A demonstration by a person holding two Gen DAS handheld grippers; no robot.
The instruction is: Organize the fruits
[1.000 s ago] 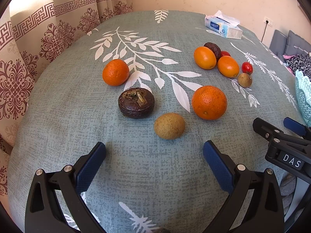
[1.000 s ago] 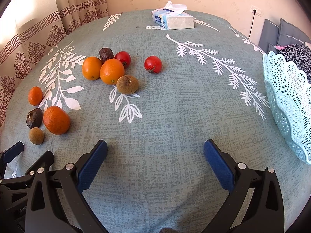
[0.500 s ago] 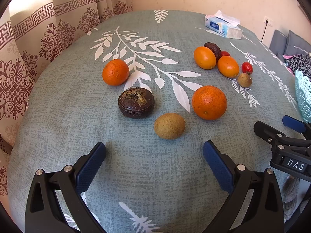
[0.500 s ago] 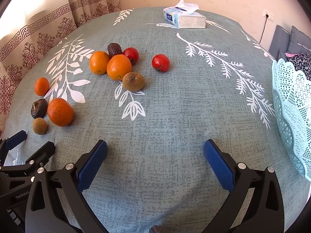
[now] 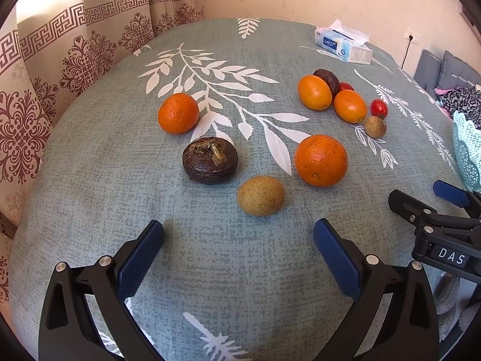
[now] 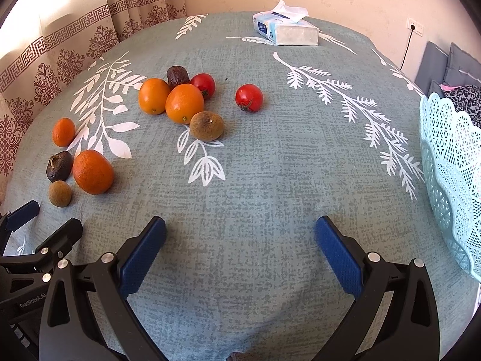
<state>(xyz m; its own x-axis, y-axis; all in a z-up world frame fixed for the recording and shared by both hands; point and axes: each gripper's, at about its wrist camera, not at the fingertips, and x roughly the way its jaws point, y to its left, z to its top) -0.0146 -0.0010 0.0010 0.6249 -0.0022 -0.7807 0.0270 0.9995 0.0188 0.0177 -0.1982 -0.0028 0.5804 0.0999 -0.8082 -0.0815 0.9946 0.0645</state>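
Fruits lie loose on the leaf-print tablecloth. In the left wrist view a small brown-green fruit lies just ahead of my open, empty left gripper, with a dark brown fruit and two oranges beyond. A far cluster holds two oranges, a dark fruit, a tomato and a brown-green fruit; a lone tomato lies beside it. My right gripper is open and empty over bare cloth. The light blue lattice basket stands at the right.
A tissue pack lies at the table's far side. Patterned curtains hang along the left edge. A grey sofa with clothing is beyond the basket. Each gripper shows at the other view's edge.
The right gripper has swung slightly left and forward, so the far fruit cluster sits nearer and the basket further right in its view. The left gripper has barely moved.
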